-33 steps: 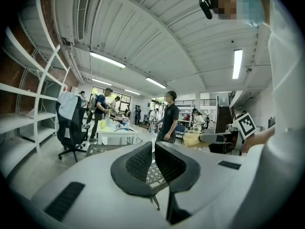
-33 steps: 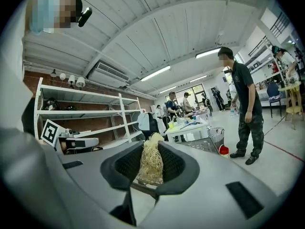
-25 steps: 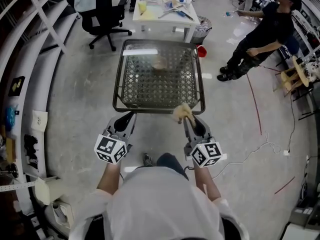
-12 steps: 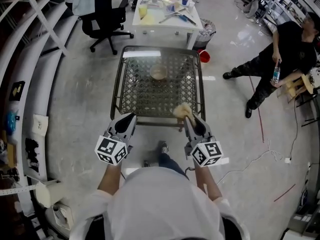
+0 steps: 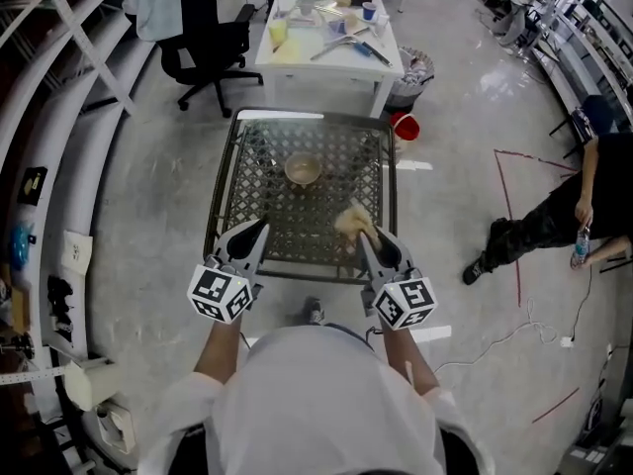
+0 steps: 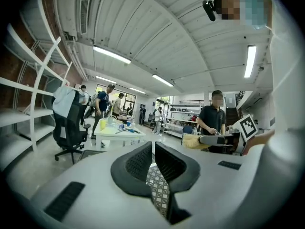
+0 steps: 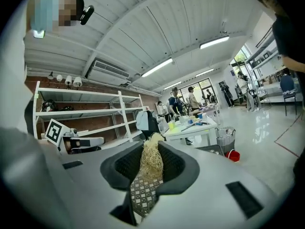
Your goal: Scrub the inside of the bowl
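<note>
Bowl [image 5: 303,171] sitting on counter [image 5: 257,188] ahead, between claws; I'm holding scrubber [image 5: 348,221] in right claw [image 5: 363,236], left claw [image 5: 260,228] pinched shut, empty.

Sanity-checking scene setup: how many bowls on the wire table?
1. The bowl sits on the wire table, near the middle of its far half. The scrub pad in the right claw covers a small patch near the front edge.

Open mesh tabletop [image 5: 259,216] around bowl [image 5: 303,171], white table [image 5: 297,59] behind
</note>
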Demonstrator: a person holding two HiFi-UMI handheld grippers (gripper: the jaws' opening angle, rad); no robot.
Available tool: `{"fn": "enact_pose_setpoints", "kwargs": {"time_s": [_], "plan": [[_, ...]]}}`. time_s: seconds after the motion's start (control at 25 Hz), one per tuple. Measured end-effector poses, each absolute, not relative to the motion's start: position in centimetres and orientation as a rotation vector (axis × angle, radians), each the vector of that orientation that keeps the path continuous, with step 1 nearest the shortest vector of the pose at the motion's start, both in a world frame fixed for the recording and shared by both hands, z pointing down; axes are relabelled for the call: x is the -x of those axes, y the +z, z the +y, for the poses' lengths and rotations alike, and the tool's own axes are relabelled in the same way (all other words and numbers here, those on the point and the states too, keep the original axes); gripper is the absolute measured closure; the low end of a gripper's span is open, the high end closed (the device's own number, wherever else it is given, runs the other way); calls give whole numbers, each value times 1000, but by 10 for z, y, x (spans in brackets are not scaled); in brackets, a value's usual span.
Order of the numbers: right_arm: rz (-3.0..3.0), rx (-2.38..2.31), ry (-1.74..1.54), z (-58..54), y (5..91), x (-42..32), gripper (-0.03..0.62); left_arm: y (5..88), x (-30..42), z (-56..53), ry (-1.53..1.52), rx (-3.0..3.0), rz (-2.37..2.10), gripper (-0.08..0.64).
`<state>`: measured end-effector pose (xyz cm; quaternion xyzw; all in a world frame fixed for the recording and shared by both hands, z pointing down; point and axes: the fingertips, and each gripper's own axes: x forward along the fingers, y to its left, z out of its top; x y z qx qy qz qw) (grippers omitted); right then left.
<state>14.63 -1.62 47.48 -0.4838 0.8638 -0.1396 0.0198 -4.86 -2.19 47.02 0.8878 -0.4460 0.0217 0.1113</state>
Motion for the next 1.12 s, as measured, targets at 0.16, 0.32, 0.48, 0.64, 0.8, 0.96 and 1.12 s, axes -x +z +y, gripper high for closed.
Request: {"fn": "enact_pose_setpoints", "kwargs": {"time_s": [0.16, 0.32, 0.48, 0.64, 0.8, 0.96, 1.12], "plan": [[2723, 1436, -442, -43, 476, -152, 492, 471, 40, -42, 67, -2575, -1358, 514], [2743, 1399, -458, -64, 480, -150, 492, 479, 44, -54, 82, -2529, -1394, 514], [2754, 1386, -482, -75, 486, -146, 492, 485, 47, -65, 96, -2510, -1397, 514], [2746, 1404, -487, -93, 488, -140, 492, 484, 49, -87, 93, -2527, -1372, 514], [2730, 1431, -480, -107, 486, -136, 492, 483, 51, -109, 96, -2548, -1335, 514], [2713, 1460, -468, -124, 482, -131, 492, 481, 55, -133, 100, -2573, -1301, 514], [2698, 1491, -457, -139, 481, -123, 492, 487, 60, -155, 128, -2591, -1267, 514]]}}
